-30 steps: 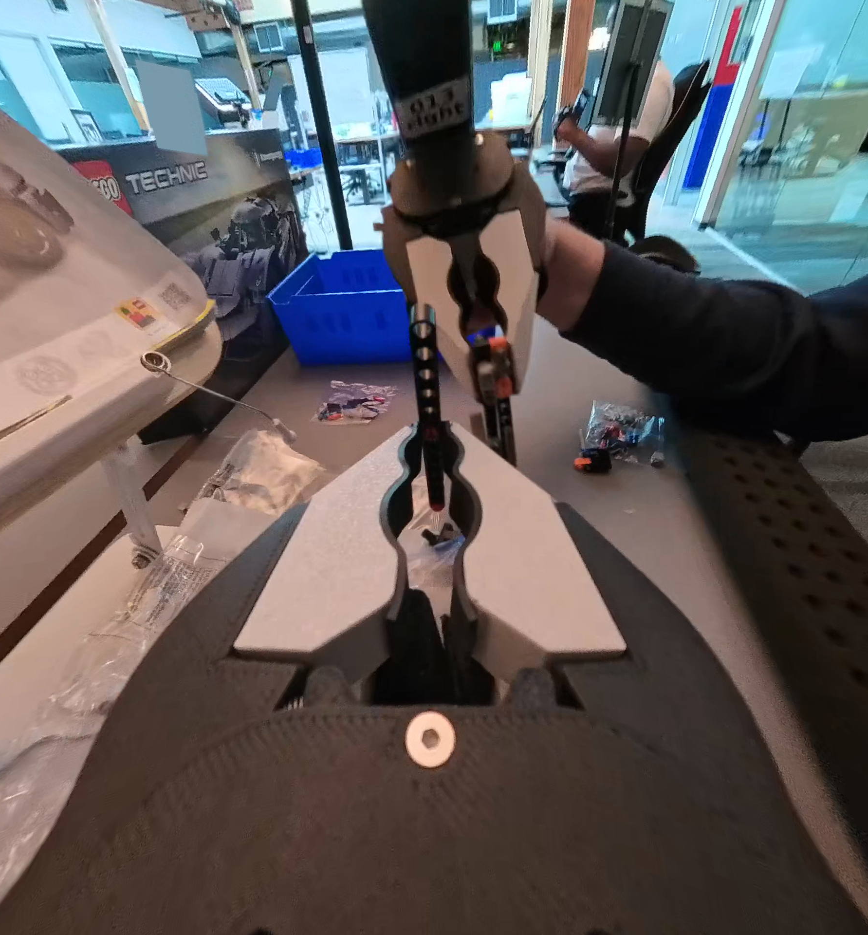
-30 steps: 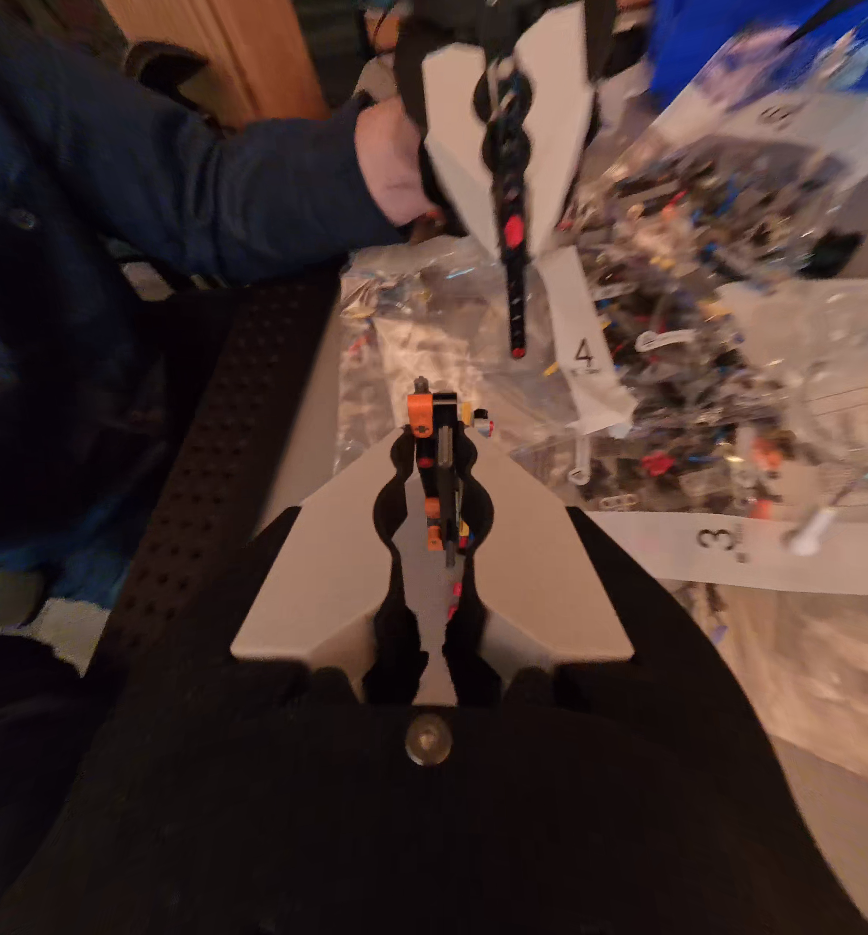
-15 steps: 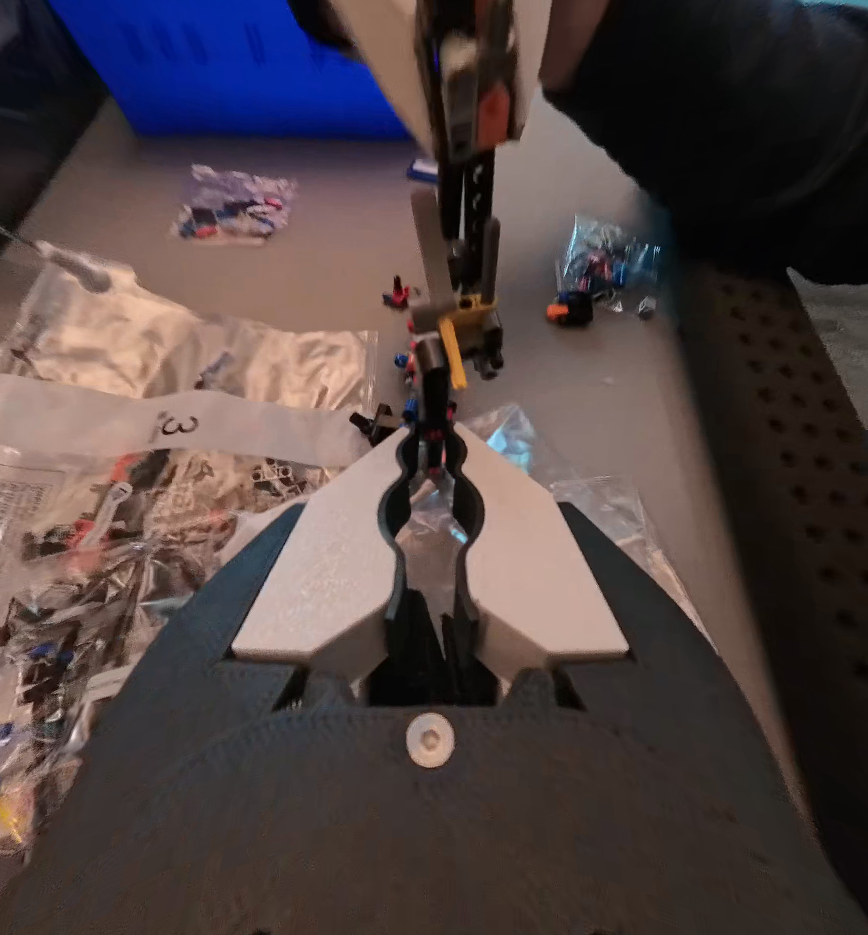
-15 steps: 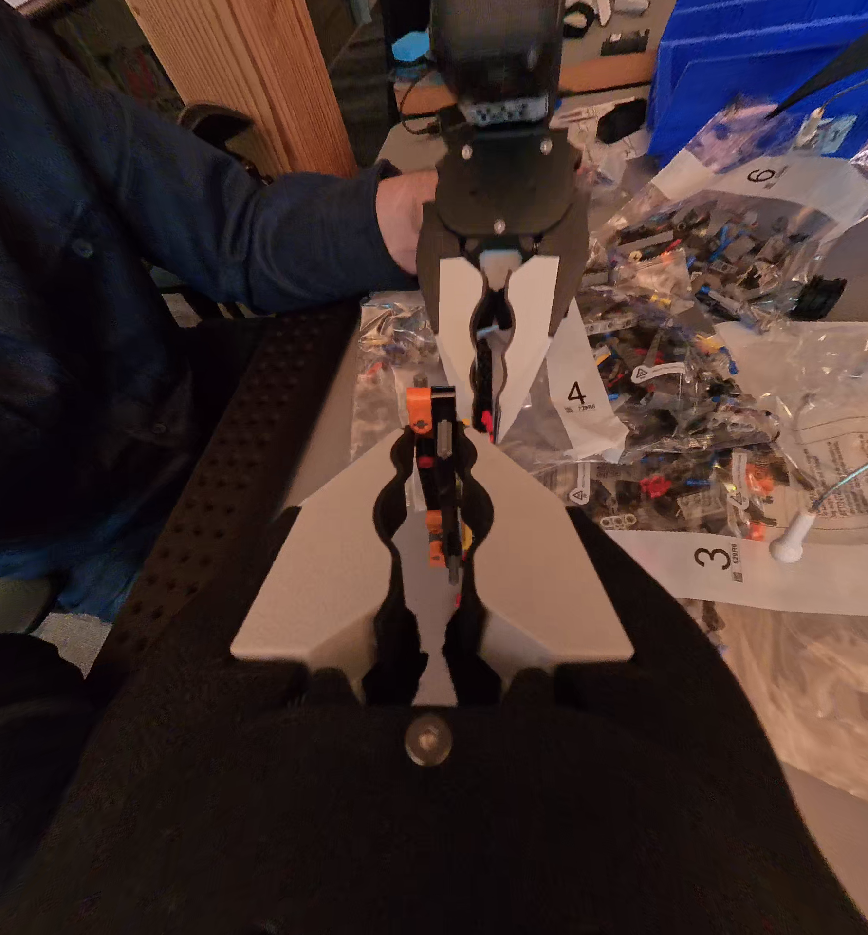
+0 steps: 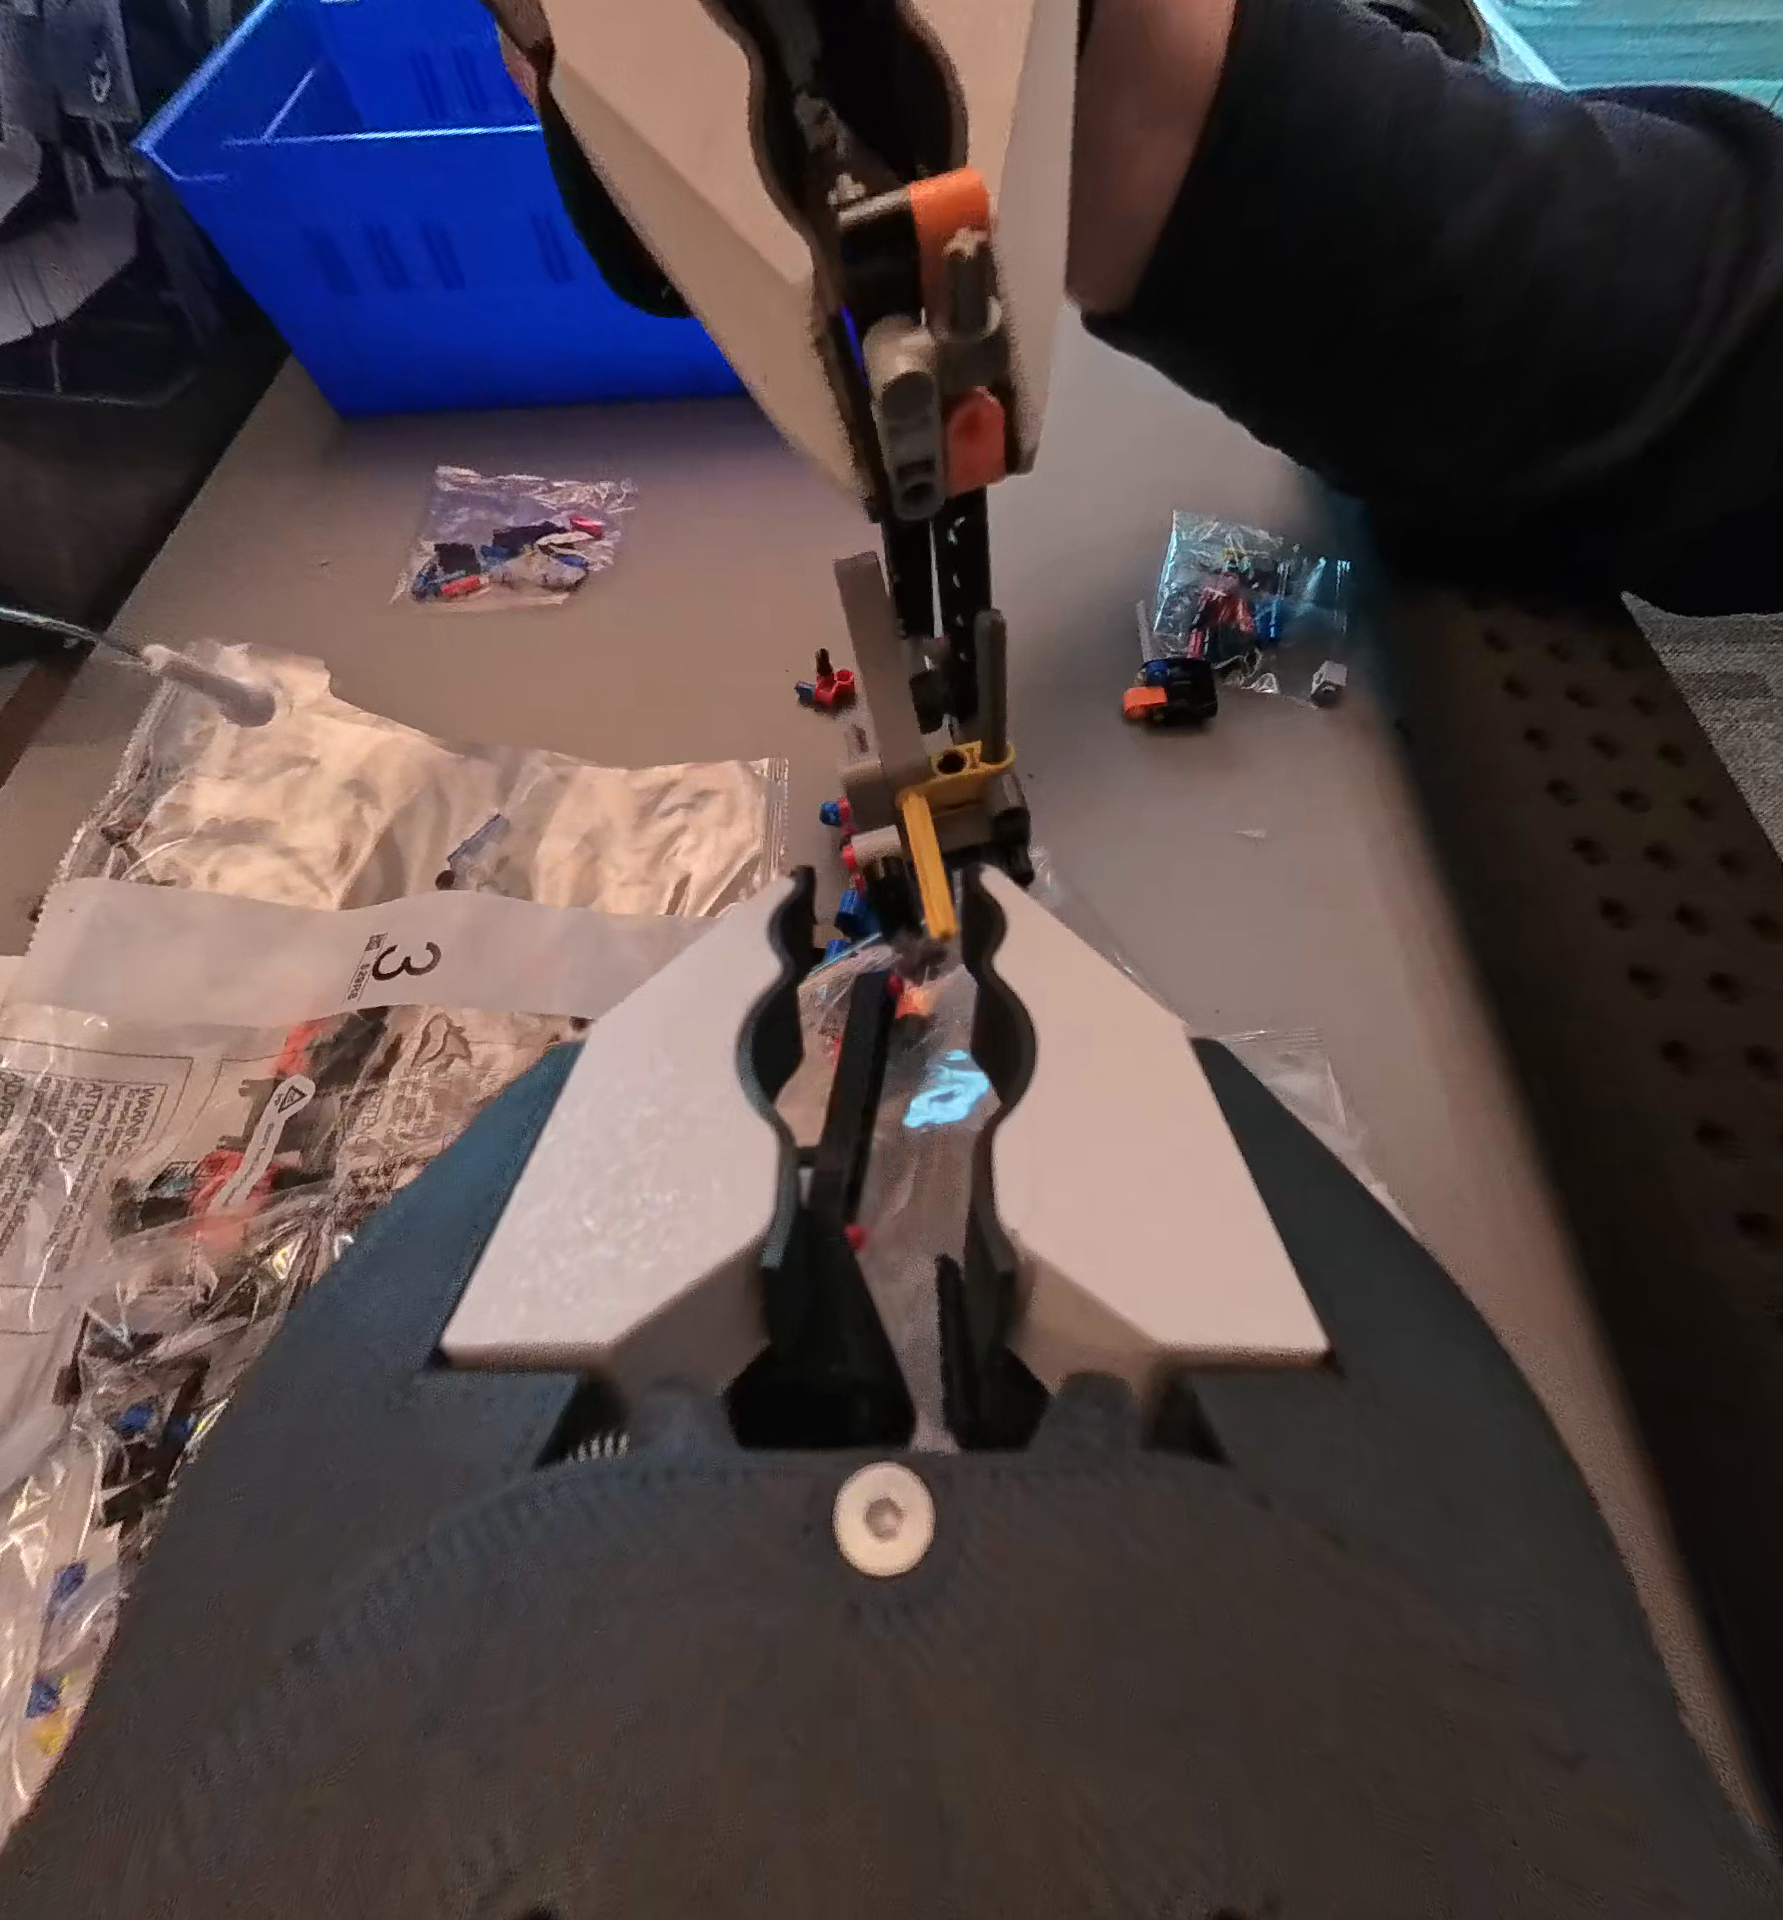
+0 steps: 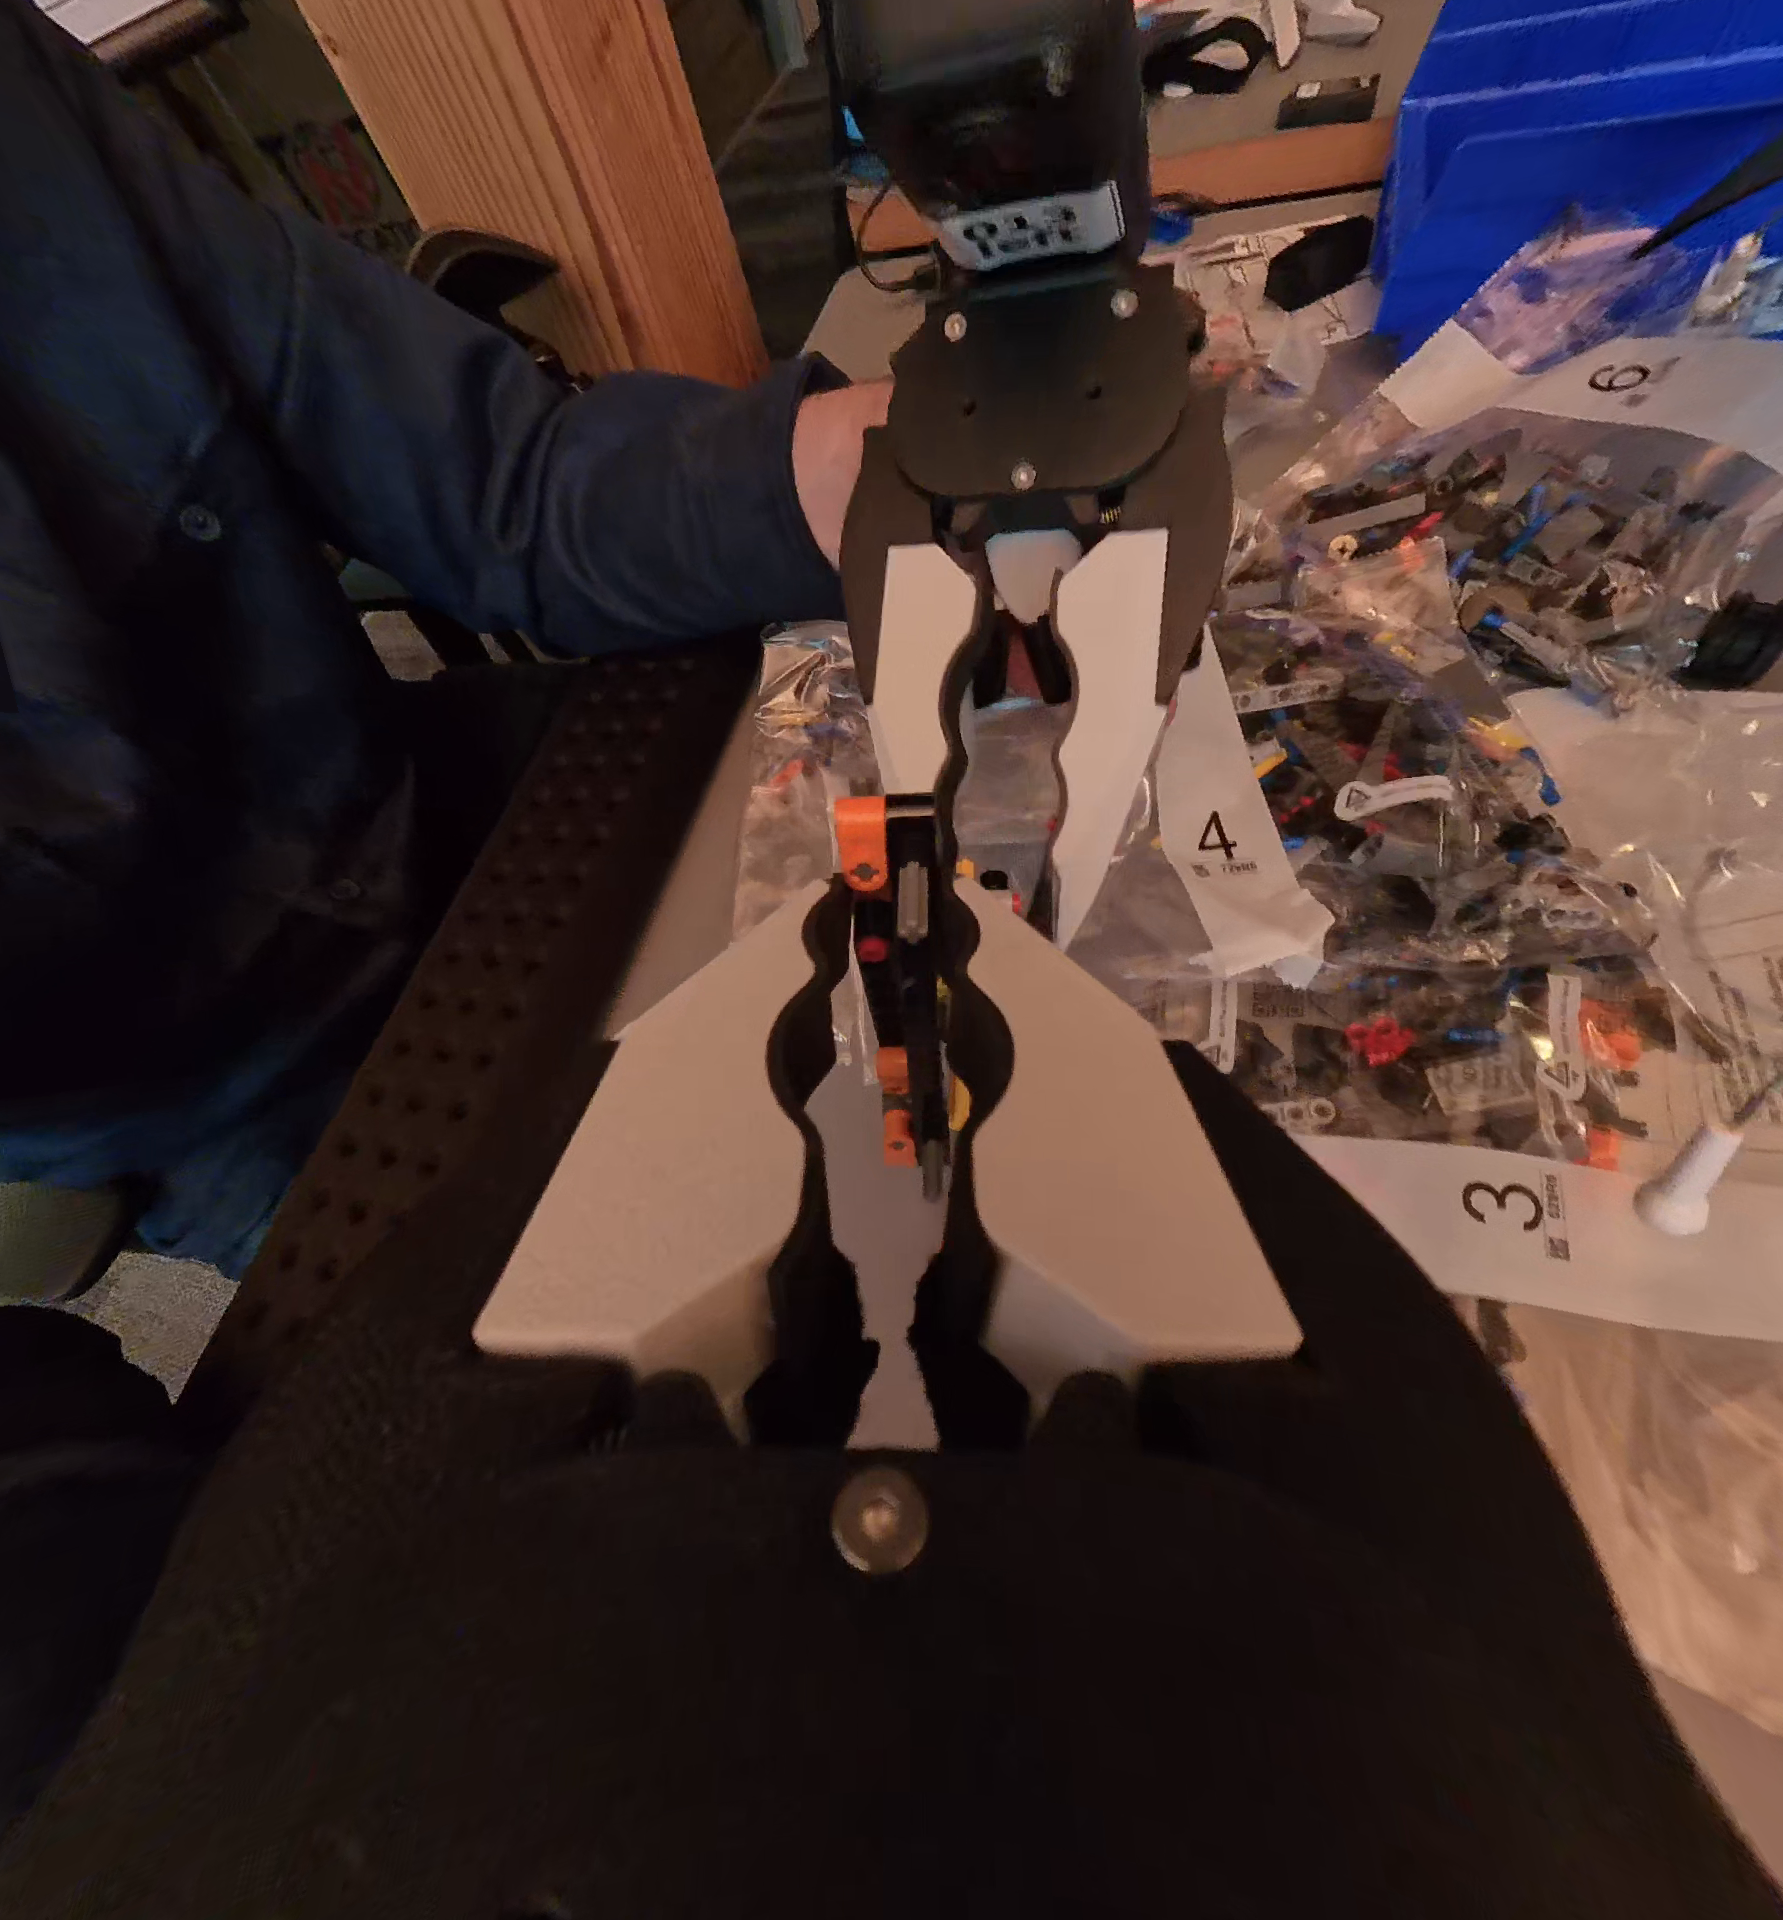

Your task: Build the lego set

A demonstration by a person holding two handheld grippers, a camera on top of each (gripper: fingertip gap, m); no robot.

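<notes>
Letting go: the left gripper [image 5: 889,896] has just spread its jaws off the black Technic beam [image 5: 854,1091].
That beam now sits loose in the gap between the open jaws, its far end meeting the Lego assembly [image 5: 934,790], which the right gripper [image 6: 897,914] still clamps just beyond the left fingertips. The joining step looks done, though I cannot tell whether the beam is fully seated. Parts bags [image 5: 347,966] lie outside the left jaw.

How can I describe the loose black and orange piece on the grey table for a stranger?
From the blue bin at the grey table's far end, go to the small clear bag near the right edge. The black and orange piece lies bare on the table at that bag's near left corner, set apart by its black body and orange end.
</notes>
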